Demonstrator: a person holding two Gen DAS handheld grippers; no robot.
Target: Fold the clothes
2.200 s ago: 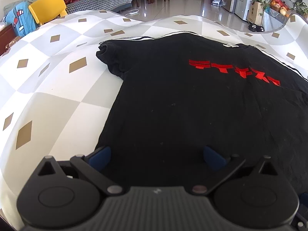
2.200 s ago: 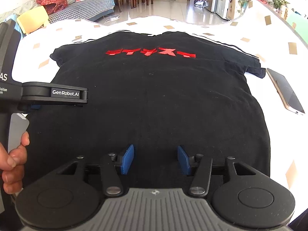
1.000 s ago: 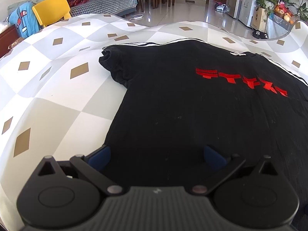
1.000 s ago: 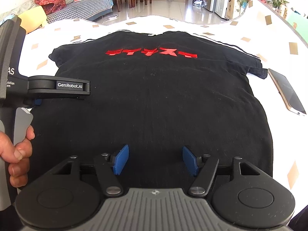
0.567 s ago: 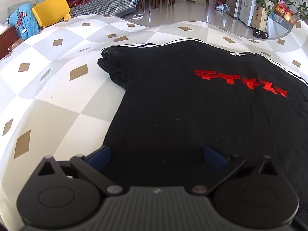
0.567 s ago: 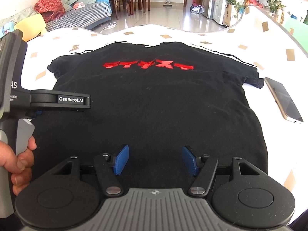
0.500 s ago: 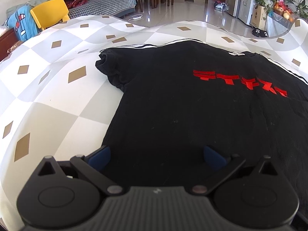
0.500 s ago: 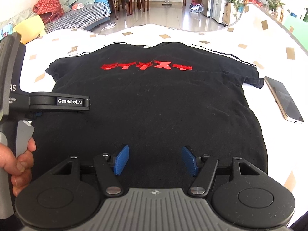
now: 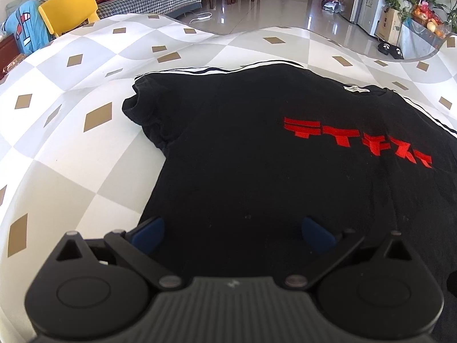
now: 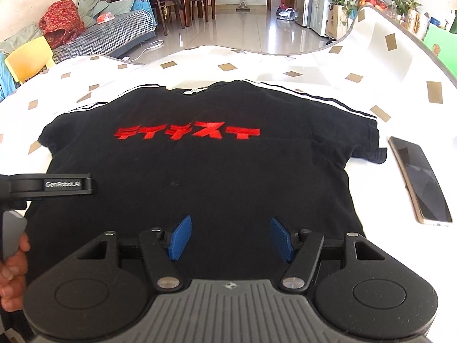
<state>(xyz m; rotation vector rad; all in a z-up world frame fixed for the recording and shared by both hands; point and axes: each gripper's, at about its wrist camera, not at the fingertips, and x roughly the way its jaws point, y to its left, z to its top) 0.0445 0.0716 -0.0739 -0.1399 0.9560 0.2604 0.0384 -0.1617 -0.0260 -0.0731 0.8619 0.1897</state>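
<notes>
Left wrist view: we find the black T-shirt [image 9: 257,154] lying flat, print side up, on the checked surface [image 9: 71,148], its collar toward the far edge and its hem toward the near edge. The left tool [image 9: 232,231] hangs over the hem end near the shirt's left side, blue pads wide apart, nothing between them. The left sleeve [image 9: 148,120] is slightly bunched.

Right wrist view: the right tool [image 10: 230,237] hangs over the hem, pads likewise apart and empty. The shirt lies spread in the middle of the surface; a phone [image 10: 420,183] rests just beside the right sleeve [image 10: 368,145], toward the right edge. A hand [image 10: 11,268] holding the left tool's handle shows at lower left.

We judge that no fold has begun. To do the first grasp well, each tool should take a hem corner or side seam, catching both layers, at matching positions. The lift should be even, and the fold should keep clear of the phone.
</notes>
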